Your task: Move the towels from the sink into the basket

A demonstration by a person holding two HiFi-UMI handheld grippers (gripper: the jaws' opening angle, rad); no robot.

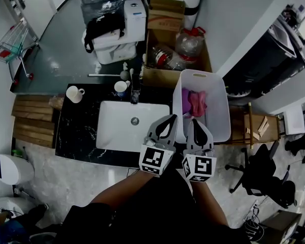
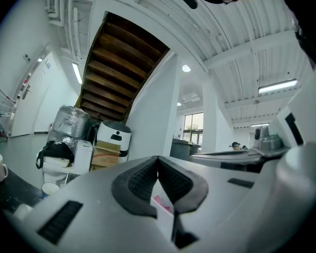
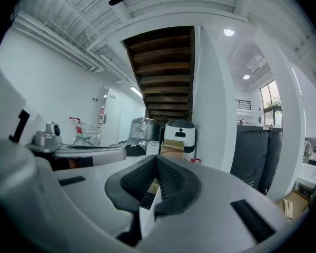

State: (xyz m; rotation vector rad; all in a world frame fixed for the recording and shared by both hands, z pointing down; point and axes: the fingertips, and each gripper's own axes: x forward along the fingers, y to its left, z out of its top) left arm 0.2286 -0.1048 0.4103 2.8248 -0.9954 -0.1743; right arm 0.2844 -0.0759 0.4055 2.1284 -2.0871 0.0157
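Observation:
The white sink (image 1: 134,126) is set in a black counter (image 1: 76,136), and I see only its drain, no towel. To its right stands the white basket (image 1: 219,117) with pink and purple towels (image 1: 193,103) lying in it. My left gripper (image 1: 173,118) points at the basket's near left rim, shut and holding nothing. My right gripper (image 1: 195,121) hovers over the basket's near end, also shut and holding nothing. In the left gripper view the pads (image 2: 143,182) meet at the tip, with a bit of pink towel (image 2: 161,202) below them. In the right gripper view the pads (image 3: 137,181) are closed together.
A faucet (image 1: 135,88), a white mug (image 1: 74,93) and a cup (image 1: 121,87) stand on the counter behind the sink. A cardboard box (image 1: 165,75) with plastic bottles sits beyond the basket. Wooden slats (image 1: 33,121) lie left; an office chair (image 1: 259,177) stands right.

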